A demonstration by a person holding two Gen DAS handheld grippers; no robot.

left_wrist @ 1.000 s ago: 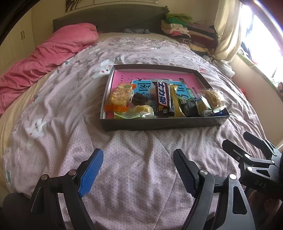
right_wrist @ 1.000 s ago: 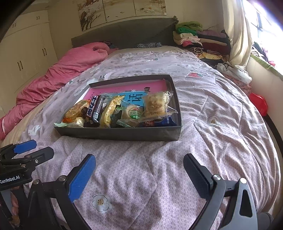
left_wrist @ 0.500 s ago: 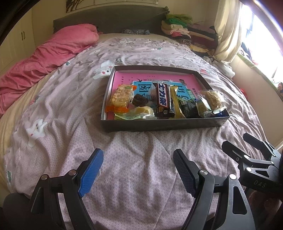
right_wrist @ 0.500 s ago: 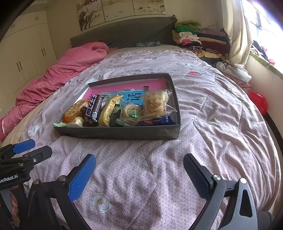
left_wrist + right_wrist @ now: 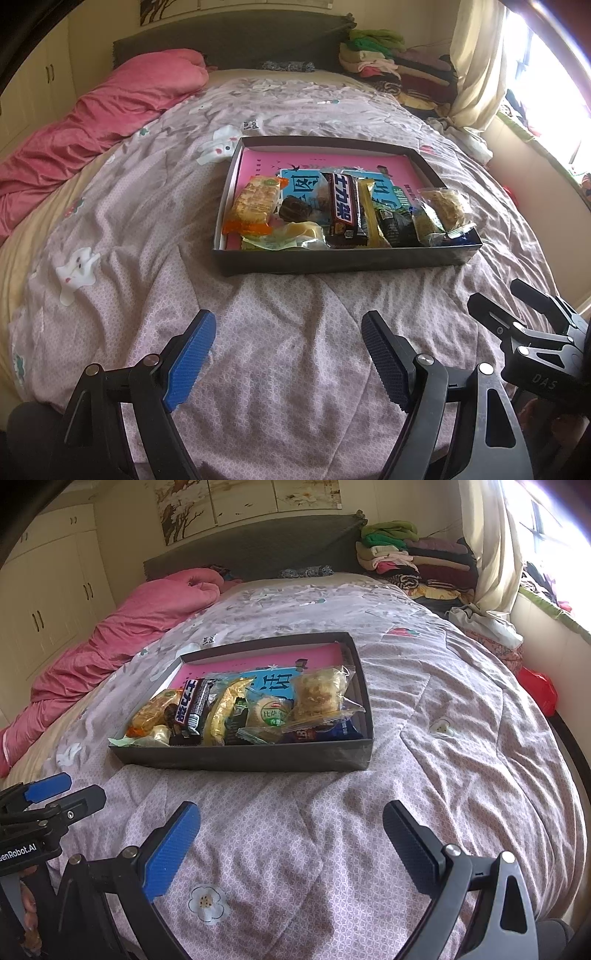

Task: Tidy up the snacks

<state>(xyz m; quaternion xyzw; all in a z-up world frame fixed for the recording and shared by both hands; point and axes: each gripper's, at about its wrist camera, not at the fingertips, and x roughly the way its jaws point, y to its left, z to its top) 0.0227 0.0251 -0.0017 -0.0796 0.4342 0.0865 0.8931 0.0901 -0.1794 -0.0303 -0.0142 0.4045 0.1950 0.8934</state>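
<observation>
Left wrist view: one shallow dark box (image 5: 343, 260) sits on the quilt (image 5: 129, 229), snacks all piled at the box's near wall, far half of its pink floor bare. Counted in the box: one orange-wrapped cracker pack (image 5: 256, 201) at the left end, one dark round cake (image 5: 295, 210) just beside it, one pale yellow-green wrapper (image 5: 291, 236) against the near wall, one brown chocolate bar (image 5: 345, 210) mid-box, one yellow wrapped bar (image 5: 371, 212) touching it, one dark packet (image 5: 397, 225), one clear bag with a crumbly pastry (image 5: 445, 208) at the right end. Right wrist view adds one round pastry with a green label (image 5: 267, 712). Possibly more underneath, cannot tell. Left gripper (image 5: 288, 356) spread wide, nothing between its pads, over quilt in front of the box. Right gripper (image 5: 291, 845) also spread wide and empty, in front of the box. One pink blanket (image 5: 92, 129) left of the box, one stack of folded clothes (image 5: 413, 559) beyond its right side
</observation>
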